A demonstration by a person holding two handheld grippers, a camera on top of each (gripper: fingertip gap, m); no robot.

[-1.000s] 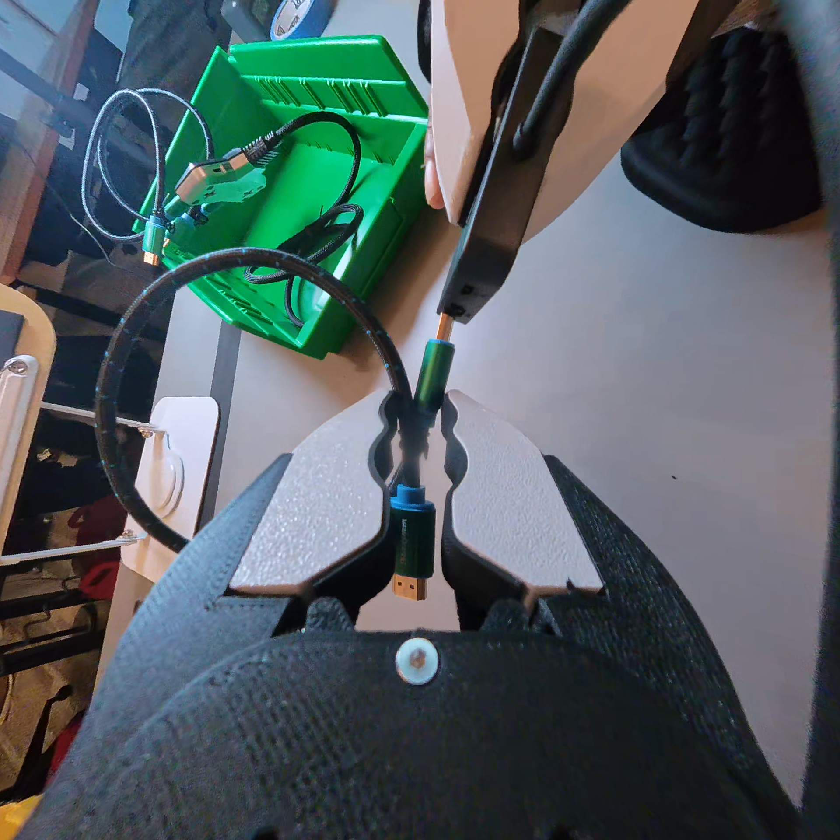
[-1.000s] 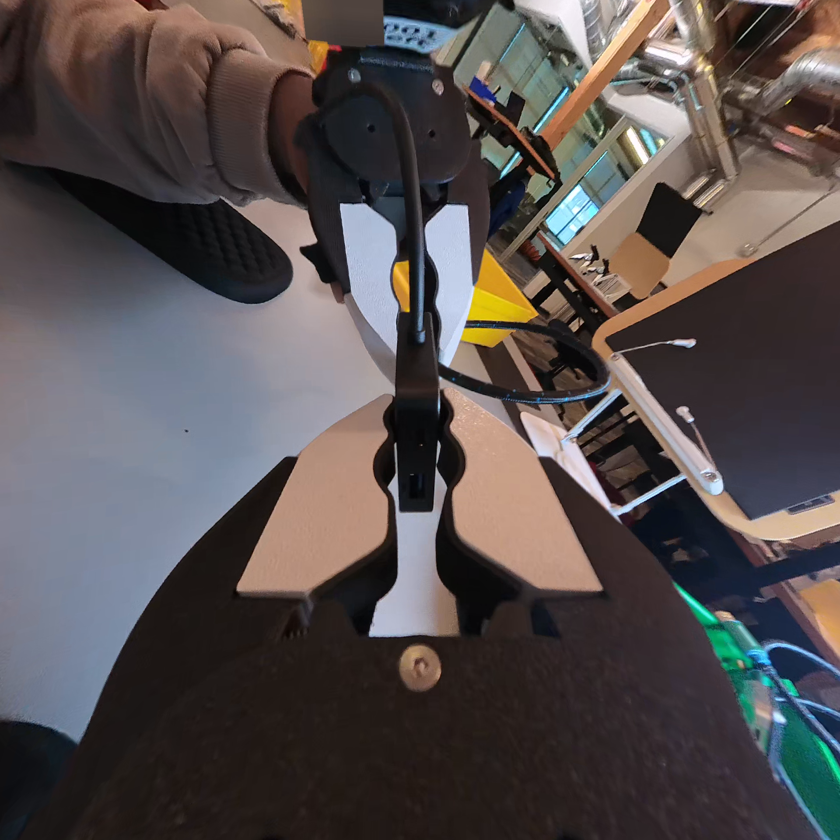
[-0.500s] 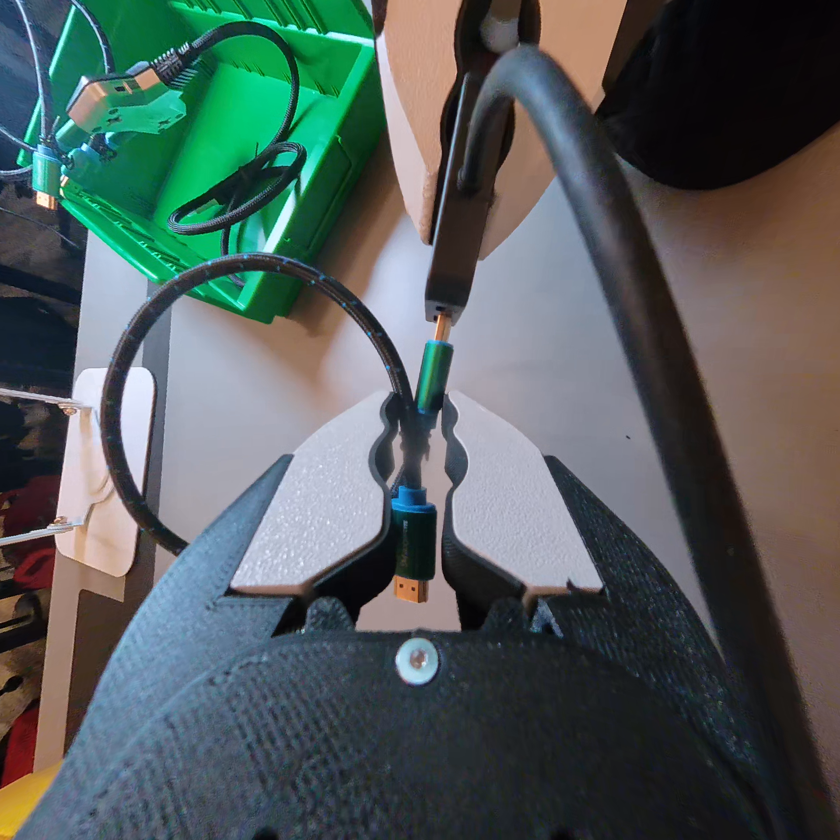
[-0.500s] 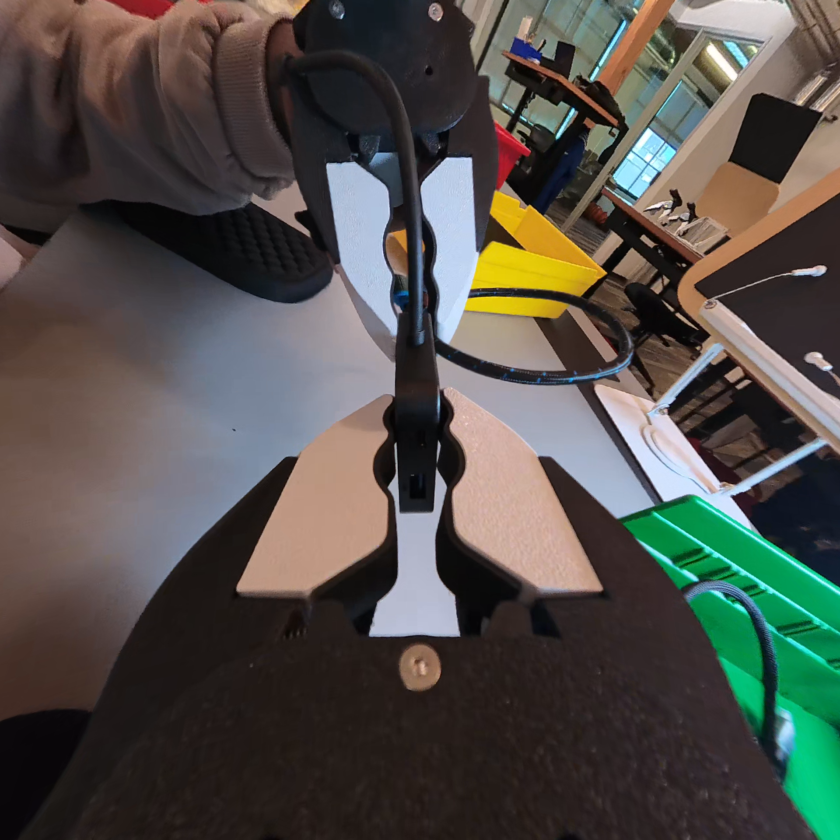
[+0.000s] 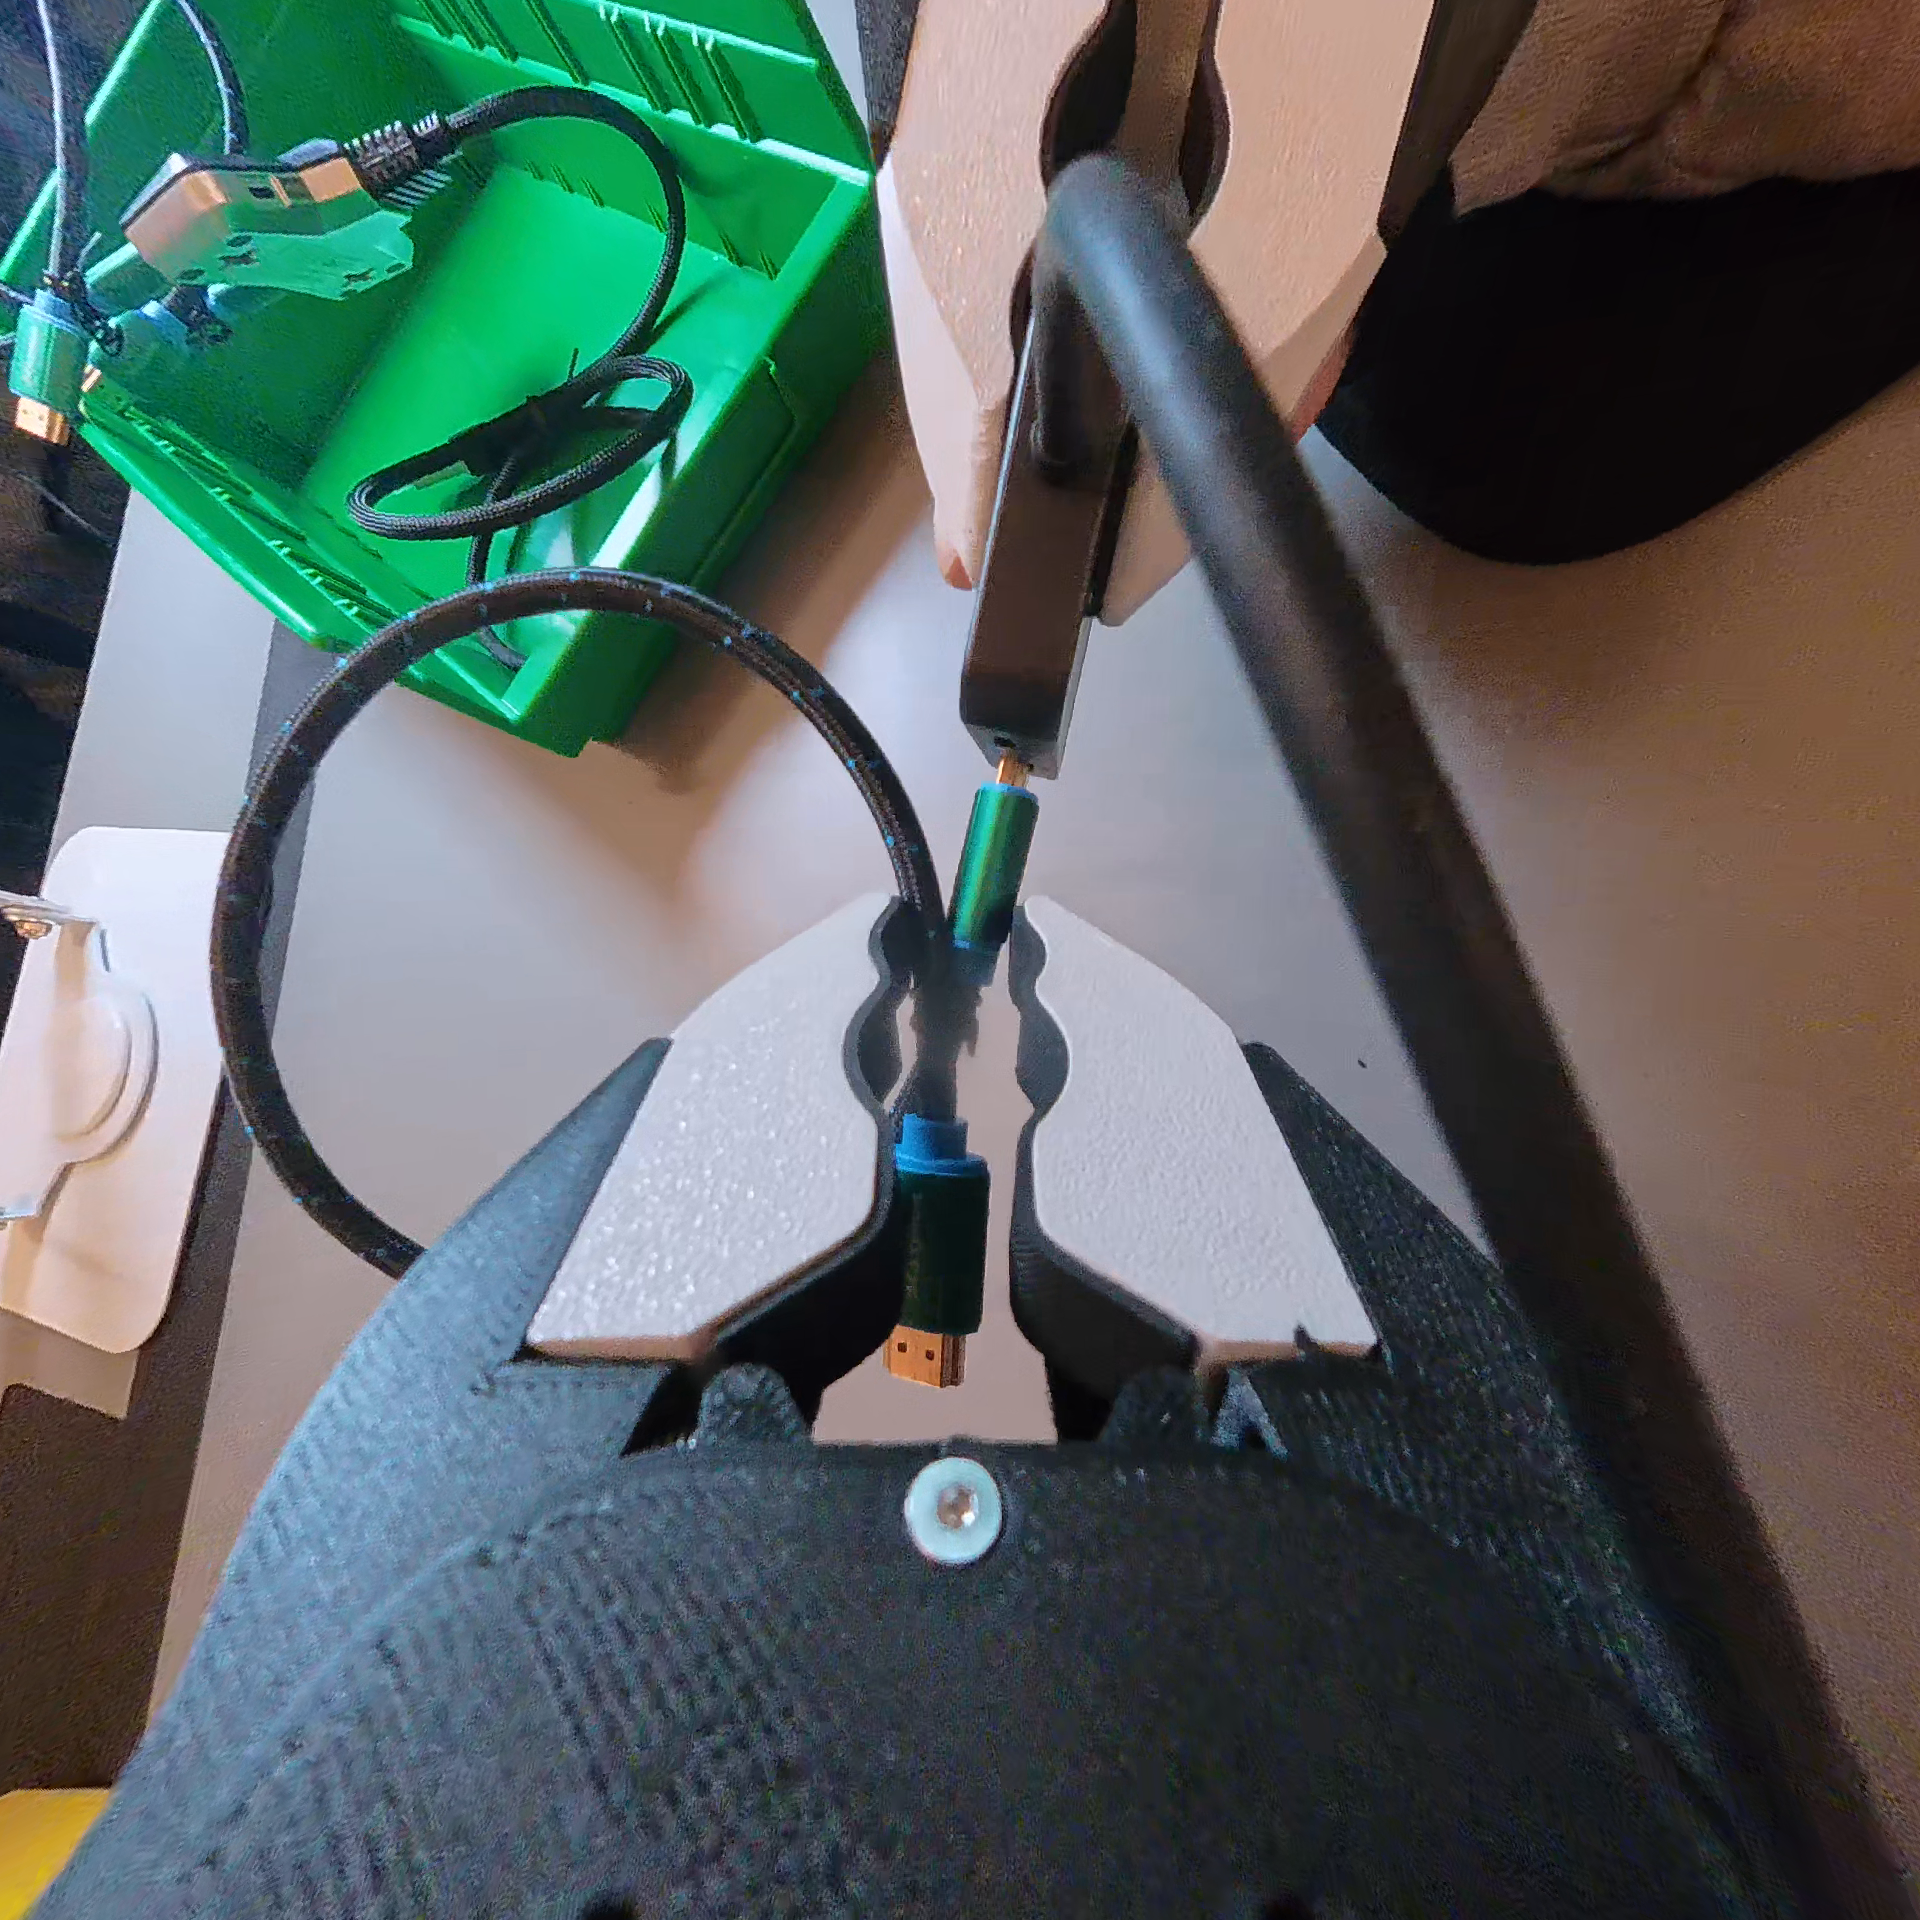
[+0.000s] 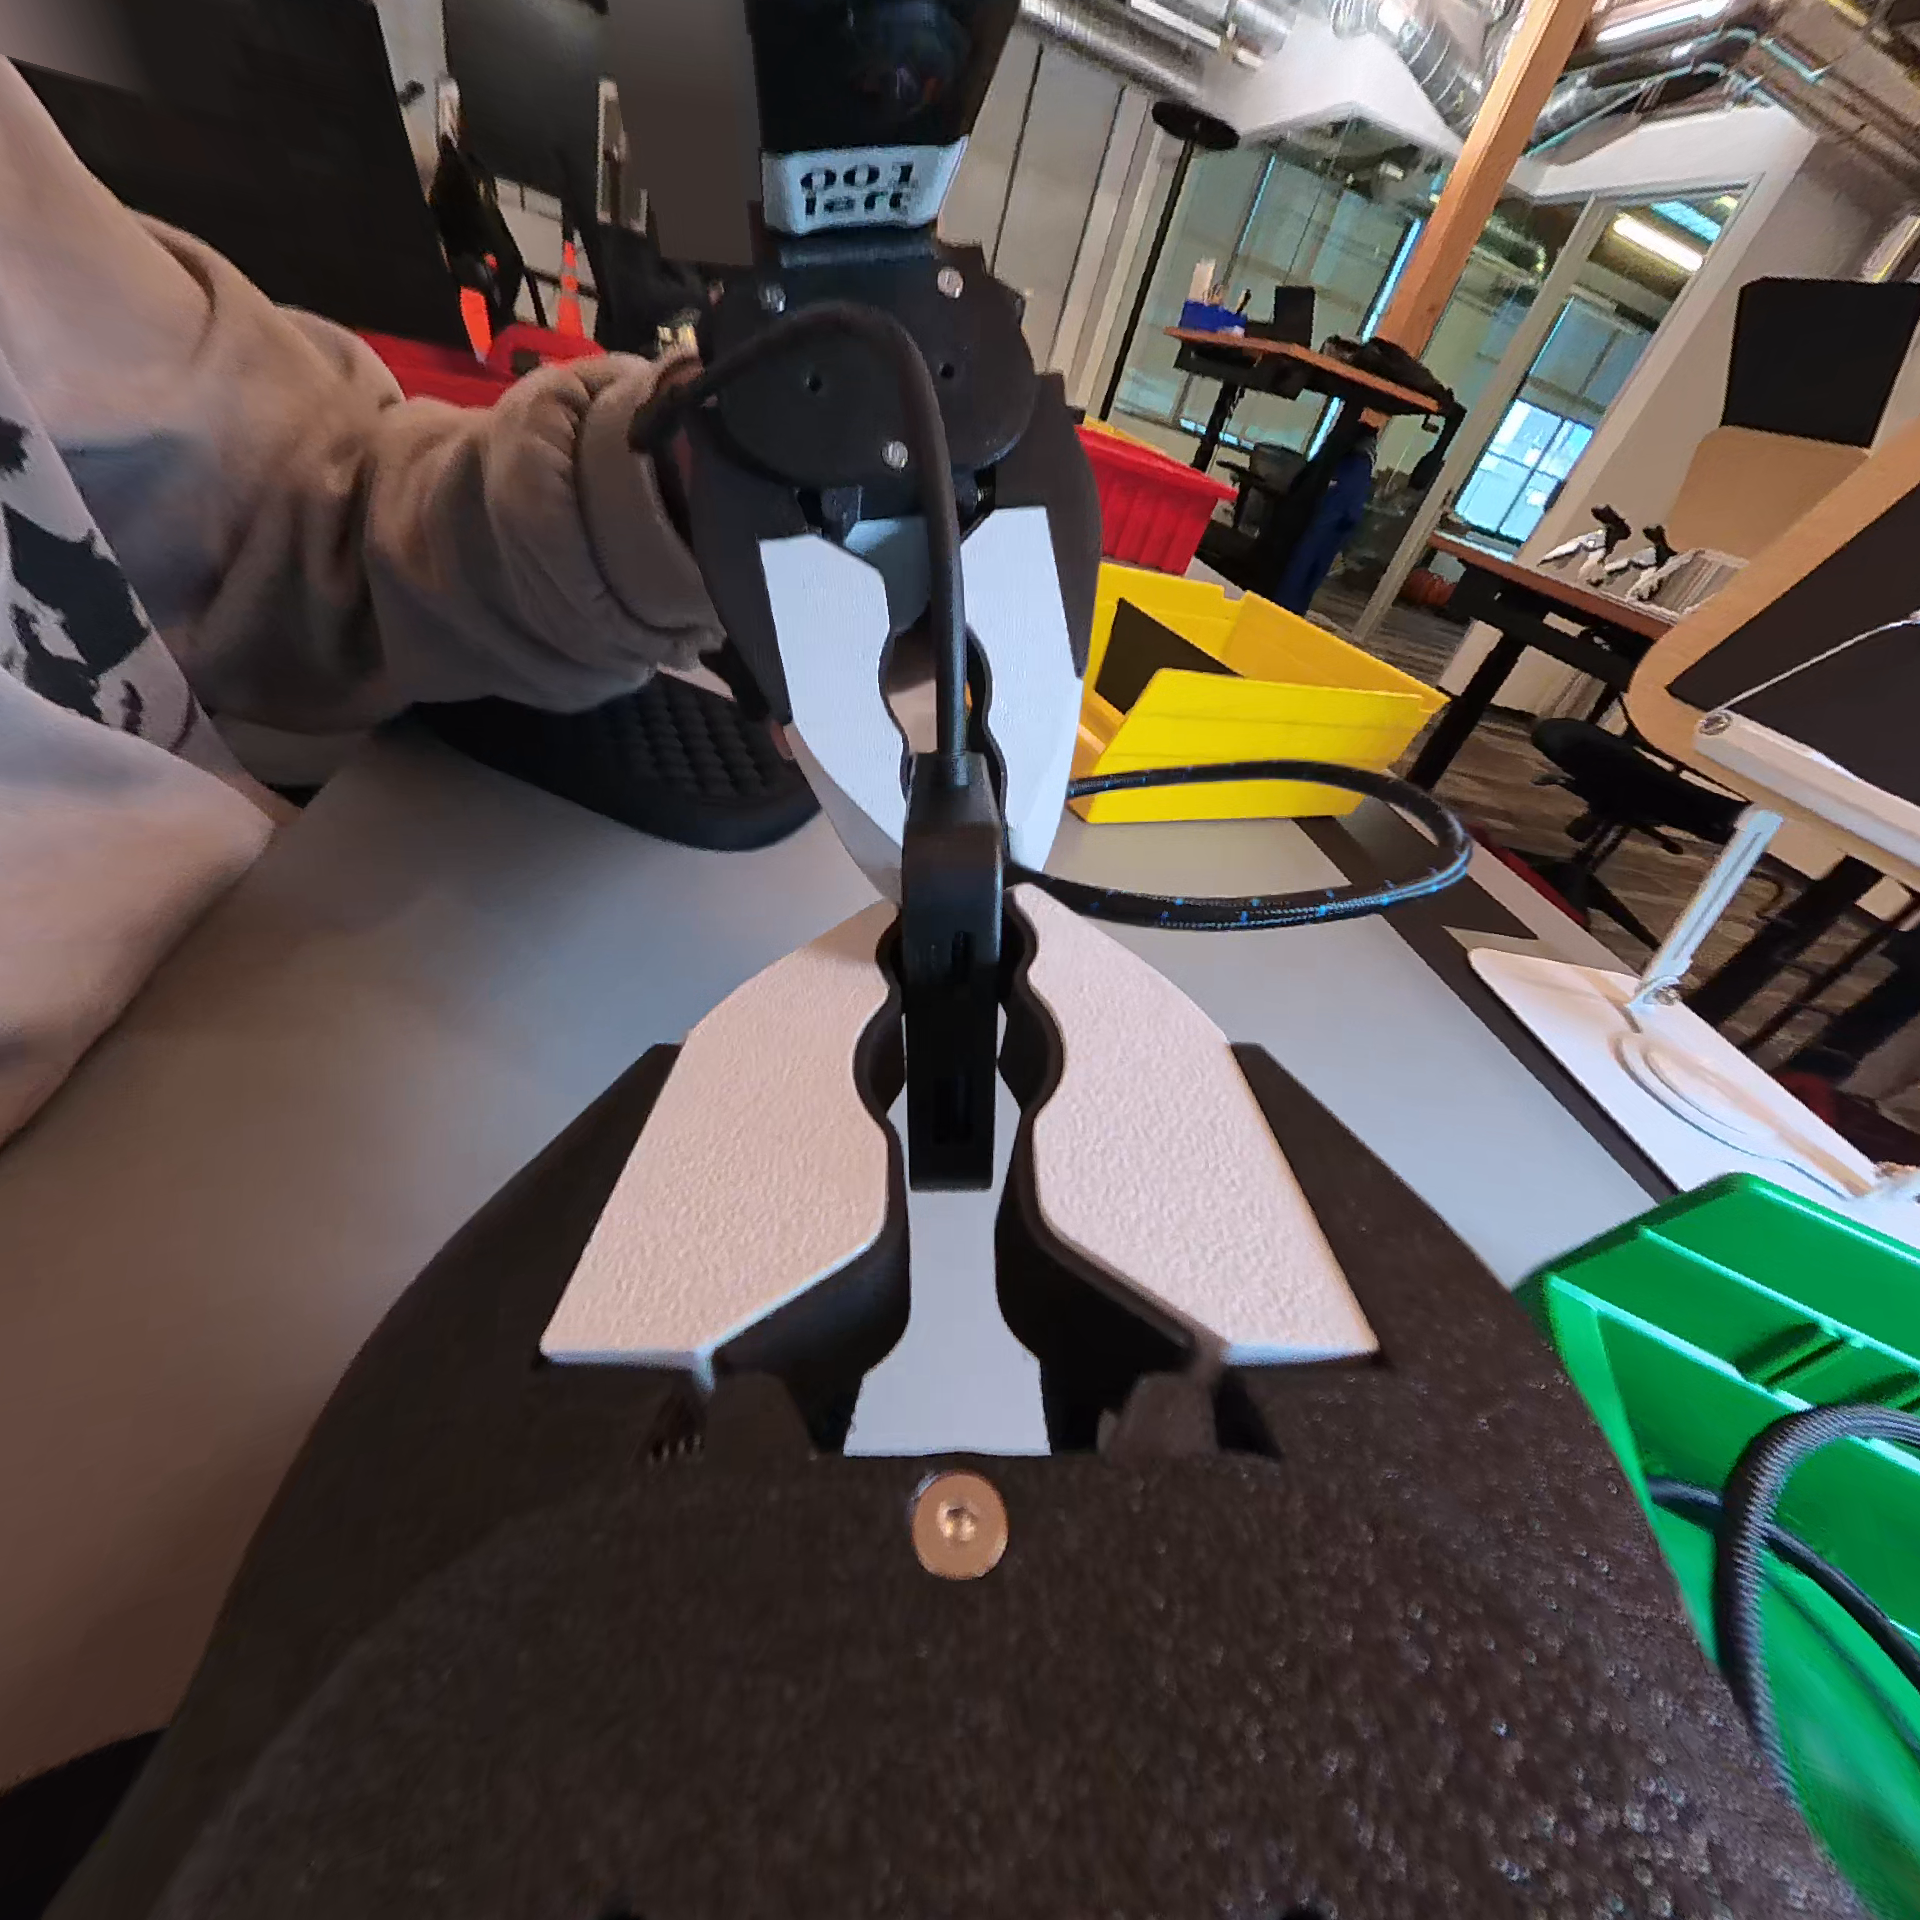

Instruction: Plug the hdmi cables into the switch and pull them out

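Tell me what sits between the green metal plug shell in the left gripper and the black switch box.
In the left wrist view, only the plug's short gold tip bridges the green shell and black switch.

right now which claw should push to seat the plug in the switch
Left, probably. The left claw grips the green plug just behind its gold tip, already at the switch port and roughly in line. The right claw only needs to hold the switch steady.

- You've got one readable mark: a white sticker [image 6: 852, 189] with dark characters, on the left gripper's [image 6: 940, 821] black body, seen from the right wrist view.
- Nothing else is legible.
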